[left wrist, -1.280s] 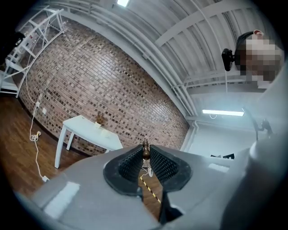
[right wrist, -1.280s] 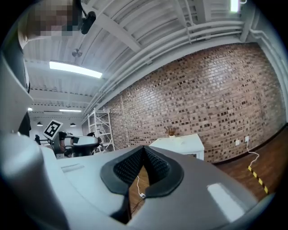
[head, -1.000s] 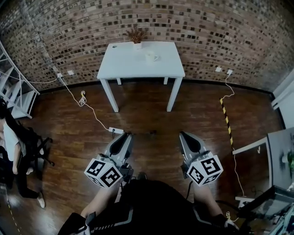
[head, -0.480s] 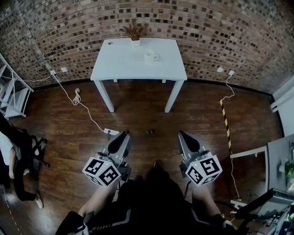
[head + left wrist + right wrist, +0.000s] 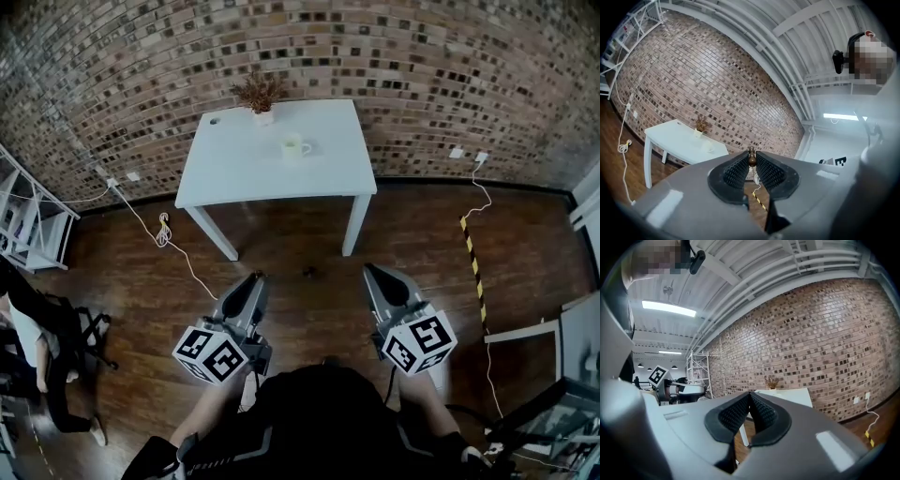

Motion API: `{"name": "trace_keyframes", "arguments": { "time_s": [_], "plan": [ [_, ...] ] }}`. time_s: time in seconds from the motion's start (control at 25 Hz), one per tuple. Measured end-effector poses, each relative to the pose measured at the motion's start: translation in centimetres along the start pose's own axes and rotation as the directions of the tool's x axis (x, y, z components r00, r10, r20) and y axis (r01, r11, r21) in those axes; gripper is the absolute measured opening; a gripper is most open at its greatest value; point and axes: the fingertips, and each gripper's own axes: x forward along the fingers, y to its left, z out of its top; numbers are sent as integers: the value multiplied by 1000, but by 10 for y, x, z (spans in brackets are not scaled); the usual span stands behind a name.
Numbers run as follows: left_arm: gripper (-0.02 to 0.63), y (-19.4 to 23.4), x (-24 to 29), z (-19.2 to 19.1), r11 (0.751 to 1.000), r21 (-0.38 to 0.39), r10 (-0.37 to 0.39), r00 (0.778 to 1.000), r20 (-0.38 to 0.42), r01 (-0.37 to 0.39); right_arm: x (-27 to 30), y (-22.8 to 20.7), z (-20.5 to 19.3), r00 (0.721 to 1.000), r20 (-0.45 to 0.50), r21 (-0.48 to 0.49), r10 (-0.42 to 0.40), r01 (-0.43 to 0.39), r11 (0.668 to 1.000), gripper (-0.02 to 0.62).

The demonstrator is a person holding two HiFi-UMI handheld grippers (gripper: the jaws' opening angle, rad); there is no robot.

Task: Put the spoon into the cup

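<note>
A white cup [image 5: 293,147] stands on the white table [image 5: 244,173] by the brick wall, well ahead of both grippers. My left gripper [image 5: 255,279] is held level over the wooden floor, its jaws shut on a small brown piece, the spoon [image 5: 751,157], which pokes out at the jaw tips. The left gripper view shows the cup [image 5: 708,146] far off on the table [image 5: 670,136]. My right gripper [image 5: 375,275] is level beside the left one, shut with nothing between its pads [image 5: 759,411]. The right gripper view shows the table [image 5: 787,397] at a distance.
A potted dried plant [image 5: 262,97] stands at the table's back edge near the cup. A white cable [image 5: 178,248] runs across the floor on the left, and yellow-black tape [image 5: 473,267] on the right. A metal shelf [image 5: 33,225] and a person [image 5: 28,347] are at the far left.
The table with the cup has come closer and sits lower in the head view as I walk toward it. Both grippers keep the same pose and grip.
</note>
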Motion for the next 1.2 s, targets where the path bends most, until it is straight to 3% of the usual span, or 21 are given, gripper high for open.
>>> {"name": "trace_keyframes", "arguments": {
  "time_s": [0.24,0.44,0.88,1.2],
  "plan": [
    [41,15,45,7,999,-21,26,1000,-3,-26,32,-52,4,999,-28,5,-17,17,1000,6],
    [41,50,70,20,999,-38,17,1000,-1,-17,73,-59,2,999,-42,13,-19,20,1000,6],
    [41,138,143,80,995,-26,-96,995,-29,96,186,-67,25,994,-31,2,-107,107,994,6],
    [41,172,187,95,996,-24,-83,996,-23,83,233,-99,21,992,-49,31,-120,122,992,6]
  ]
}}
